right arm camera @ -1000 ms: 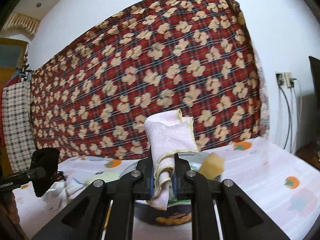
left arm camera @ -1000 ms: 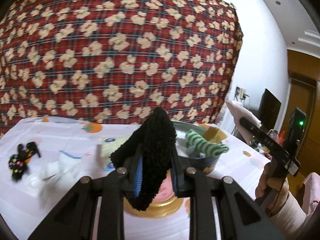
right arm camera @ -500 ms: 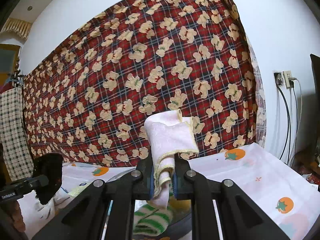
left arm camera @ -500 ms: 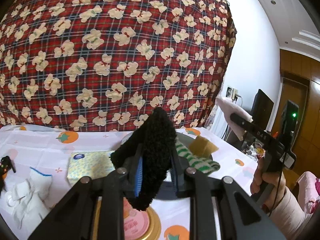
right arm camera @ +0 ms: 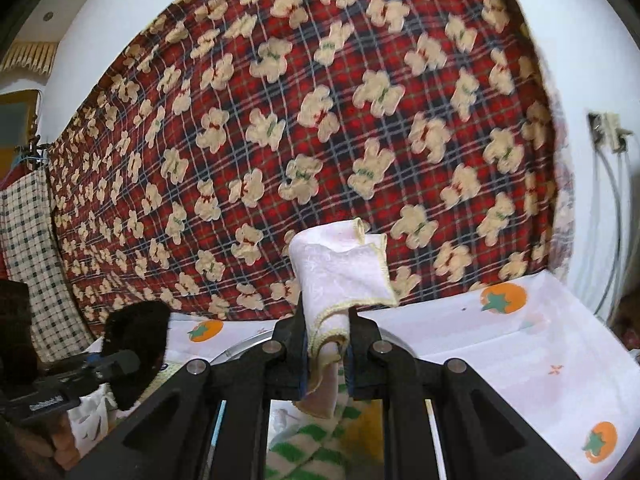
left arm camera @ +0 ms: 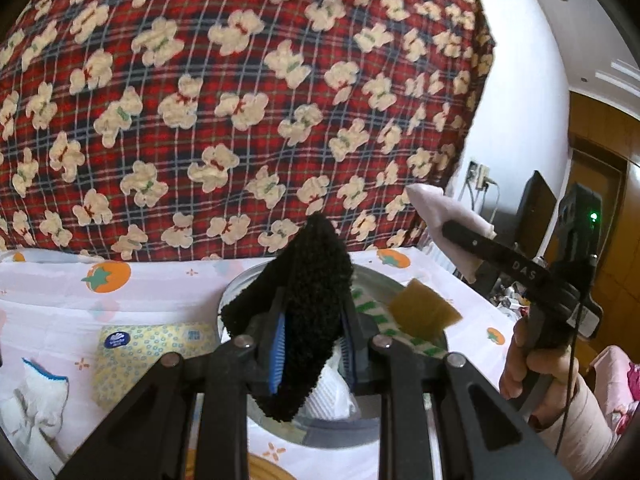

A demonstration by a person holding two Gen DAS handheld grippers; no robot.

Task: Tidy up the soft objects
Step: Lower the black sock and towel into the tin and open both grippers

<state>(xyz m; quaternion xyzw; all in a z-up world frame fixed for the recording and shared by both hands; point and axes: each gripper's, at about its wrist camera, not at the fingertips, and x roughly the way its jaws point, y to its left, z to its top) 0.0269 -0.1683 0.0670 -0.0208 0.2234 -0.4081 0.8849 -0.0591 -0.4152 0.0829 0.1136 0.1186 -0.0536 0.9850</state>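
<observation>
The left gripper fingers clamp a black fuzzy cloth above the metal bowl on the bench, while the right gripper fingers pinch a pink cloth over it

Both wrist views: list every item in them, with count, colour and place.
black fuzzy cloth: 1, black, clamped in left gripper over the bowl
pink cloth: 1, pale pink with yellow hem, clamped in right gripper
metal bowl: 1, grey, mid-table
striped cloth: 1, green and white, in bowl
sponge: 1, tan, in bowl
tissue pack: 1, yellow, left of bowl
tablecloth: 1, white with orange fruit
plaid hanging: 1, red with bears, behind table
left gripper: 1, black
right gripper: 1, black
</observation>
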